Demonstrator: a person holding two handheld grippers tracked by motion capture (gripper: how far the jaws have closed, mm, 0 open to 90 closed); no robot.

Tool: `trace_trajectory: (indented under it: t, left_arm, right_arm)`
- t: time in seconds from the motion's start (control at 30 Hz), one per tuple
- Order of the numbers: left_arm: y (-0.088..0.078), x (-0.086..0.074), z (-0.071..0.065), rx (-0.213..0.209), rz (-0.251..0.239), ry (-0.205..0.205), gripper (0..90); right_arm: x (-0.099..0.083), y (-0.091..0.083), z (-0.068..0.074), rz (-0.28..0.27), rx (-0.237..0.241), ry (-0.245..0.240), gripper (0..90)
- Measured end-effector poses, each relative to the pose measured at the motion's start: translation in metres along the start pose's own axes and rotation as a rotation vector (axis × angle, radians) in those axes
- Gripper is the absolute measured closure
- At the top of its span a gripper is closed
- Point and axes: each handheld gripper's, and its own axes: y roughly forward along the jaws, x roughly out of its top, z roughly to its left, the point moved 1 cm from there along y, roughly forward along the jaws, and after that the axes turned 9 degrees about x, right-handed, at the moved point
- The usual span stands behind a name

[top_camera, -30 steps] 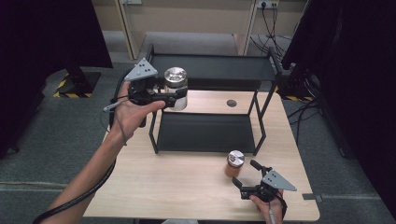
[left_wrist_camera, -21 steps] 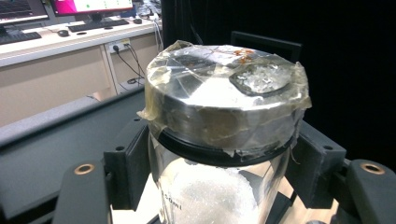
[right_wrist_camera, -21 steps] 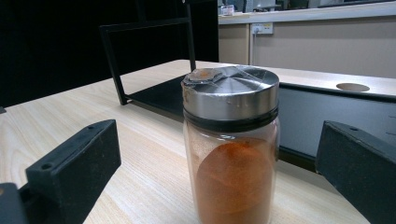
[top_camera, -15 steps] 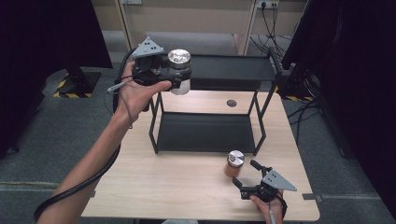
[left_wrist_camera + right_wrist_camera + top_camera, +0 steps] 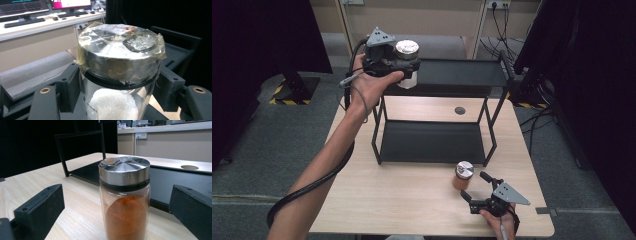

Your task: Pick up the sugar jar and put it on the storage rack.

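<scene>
Two hand-held grippers in play. Left hand-held gripper [image 5: 404, 64] is clamped on a glass jar of white grains [image 5: 407, 62], jaws pressing both sides just under the foil-taped metal lid; left gripper view shows the jar [image 5: 117, 75] upright between the pads. It holds the jar in the air at the left end of the black rack's top shelf [image 5: 462, 75], lid above shelf level; can't tell whether the jar base touches the shelf.

Right hand-held gripper [image 5: 477, 192] sits low at the front right of the surface [image 5: 402, 195], jaws wide open, gripping nothing. A jar of orange powder [image 5: 463, 175] stands upright on the surface just ahead of those jaws; right gripper view puts the jar [image 5: 125, 200] between the two pads, clear gap on each side, no contact.

Black rack's lower shelf [image 5: 432, 142] is right behind the orange jar. Round hole [image 5: 460, 110] in the surface sits behind the rack.
</scene>
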Motion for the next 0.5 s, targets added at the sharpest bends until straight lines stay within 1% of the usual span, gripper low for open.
trace_trajectory:
  t: [0.2, 0.3, 0.37, 0.43, 0.5]
  left_arm:
    - [0.017, 0.002, 0.000, 0.053, 0.002, -0.025, 31.0]
    - [0.022, 0.002, -0.001, 0.078, 0.003, -0.026, 31.0]
    - [0.026, 0.002, 0.000, 0.088, 0.002, -0.040, 31.0]
    - [0.030, 0.002, 0.000, 0.106, 0.002, -0.051, 31.0]
    - [0.032, 0.002, 0.000, 0.125, 0.003, -0.043, 31.0]
  right_arm:
    - [0.000, 0.000, 0.000, 0.001, 0.002, 0.000, 0.4]
    - [0.000, 0.000, 0.000, 0.001, 0.002, 0.001, 0.4]
    - [0.000, 0.000, -0.001, 0.001, 0.004, 0.001, 0.4]
    - [0.000, 0.000, -0.001, 0.002, 0.004, 0.002, 0.4]
    - [0.000, 0.000, -0.001, 0.002, 0.005, 0.000, 0.4]
